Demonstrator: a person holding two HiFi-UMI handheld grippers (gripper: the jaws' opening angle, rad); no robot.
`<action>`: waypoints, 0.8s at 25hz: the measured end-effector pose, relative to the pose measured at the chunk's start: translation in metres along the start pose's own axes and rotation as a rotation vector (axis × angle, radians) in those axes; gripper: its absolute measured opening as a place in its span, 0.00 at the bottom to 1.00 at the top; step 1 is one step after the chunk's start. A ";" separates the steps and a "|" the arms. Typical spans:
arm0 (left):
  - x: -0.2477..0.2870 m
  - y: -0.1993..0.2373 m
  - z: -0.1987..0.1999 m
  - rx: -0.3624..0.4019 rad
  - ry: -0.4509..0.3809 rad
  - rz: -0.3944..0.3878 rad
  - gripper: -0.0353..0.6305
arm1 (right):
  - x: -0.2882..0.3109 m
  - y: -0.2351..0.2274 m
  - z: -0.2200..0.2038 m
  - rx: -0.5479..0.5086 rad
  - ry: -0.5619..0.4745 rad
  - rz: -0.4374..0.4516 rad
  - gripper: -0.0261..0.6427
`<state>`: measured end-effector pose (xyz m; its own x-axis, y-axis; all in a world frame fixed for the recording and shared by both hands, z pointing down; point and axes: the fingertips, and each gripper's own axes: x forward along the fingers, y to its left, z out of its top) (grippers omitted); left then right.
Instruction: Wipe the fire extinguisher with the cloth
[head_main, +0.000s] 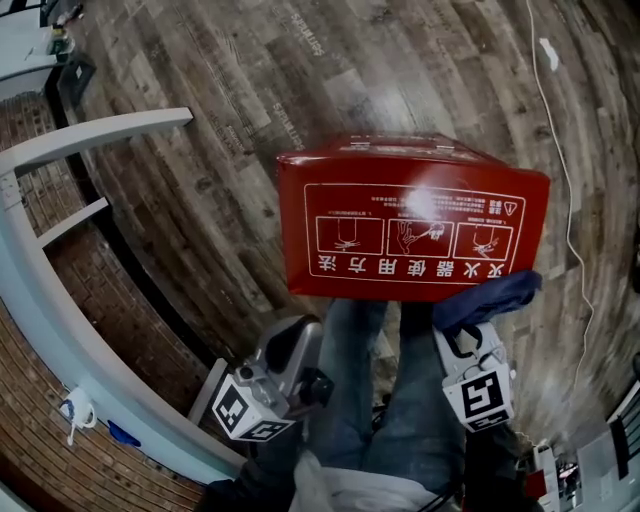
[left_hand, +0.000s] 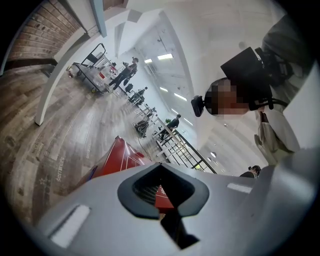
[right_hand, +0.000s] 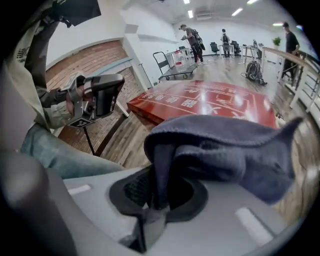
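Note:
A red fire-extinguisher box with white pictograms and printing on its top stands on the wood floor in front of my legs. A dark blue cloth is bunched in my right gripper, which is shut on it just at the box's near right corner. In the right gripper view the cloth drapes out of the jaws over the gripper, with the box just beyond. My left gripper hangs left of my legs, clear of the box, jaws together and nothing in them.
A white curved frame runs along the left over a brick strip. A thin white cable trails across the floor right of the box. My jeans-clad legs stand between the grippers. Carts, people and a metal railing are far off.

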<state>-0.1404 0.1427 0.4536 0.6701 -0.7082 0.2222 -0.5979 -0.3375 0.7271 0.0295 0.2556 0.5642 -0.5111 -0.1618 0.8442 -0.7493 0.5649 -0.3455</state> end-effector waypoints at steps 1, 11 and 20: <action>-0.001 0.001 0.001 0.003 -0.002 0.003 0.06 | 0.011 0.004 0.010 -0.010 -0.023 0.017 0.12; -0.021 0.007 0.003 0.017 -0.015 0.038 0.06 | 0.099 0.075 0.075 -0.074 -0.211 0.229 0.12; -0.017 0.004 0.001 0.001 -0.031 0.023 0.06 | -0.015 -0.061 -0.009 0.104 -0.175 -0.121 0.12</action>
<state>-0.1546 0.1525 0.4523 0.6423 -0.7346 0.2186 -0.6135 -0.3218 0.7212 0.0867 0.2305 0.5760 -0.4733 -0.3658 0.8014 -0.8444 0.4476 -0.2943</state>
